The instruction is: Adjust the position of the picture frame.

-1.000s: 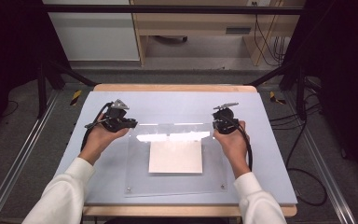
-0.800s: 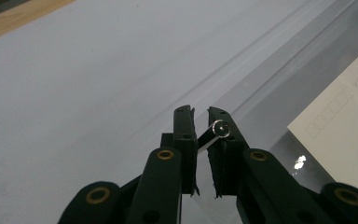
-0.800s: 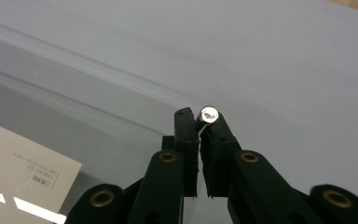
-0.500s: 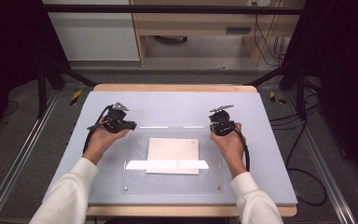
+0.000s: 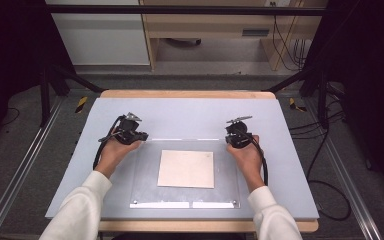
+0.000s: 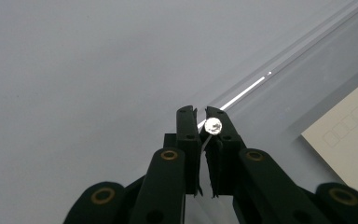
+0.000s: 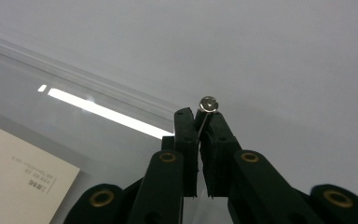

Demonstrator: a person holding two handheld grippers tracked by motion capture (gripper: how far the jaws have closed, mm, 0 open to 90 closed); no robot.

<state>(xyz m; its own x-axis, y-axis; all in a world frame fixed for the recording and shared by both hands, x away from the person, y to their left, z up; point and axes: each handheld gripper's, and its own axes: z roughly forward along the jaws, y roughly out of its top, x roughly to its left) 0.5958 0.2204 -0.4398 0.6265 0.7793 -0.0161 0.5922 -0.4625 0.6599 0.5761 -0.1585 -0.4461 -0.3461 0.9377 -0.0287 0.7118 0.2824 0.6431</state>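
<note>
Each gripper, left gripper (image 5: 139, 136) and right gripper (image 5: 232, 138), pinches a far corner of the clear acrylic sheet (image 5: 147, 172) covering a cream paper (image 5: 186, 169) on the grey surface (image 5: 190, 112).

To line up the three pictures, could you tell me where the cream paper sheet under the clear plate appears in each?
High view: paper sheet at table centre, between both hands.
Left gripper view: its corner at the right edge.
Right gripper view: its printed corner at lower left.
Shared landmark: the clear plate's far edge.
</note>
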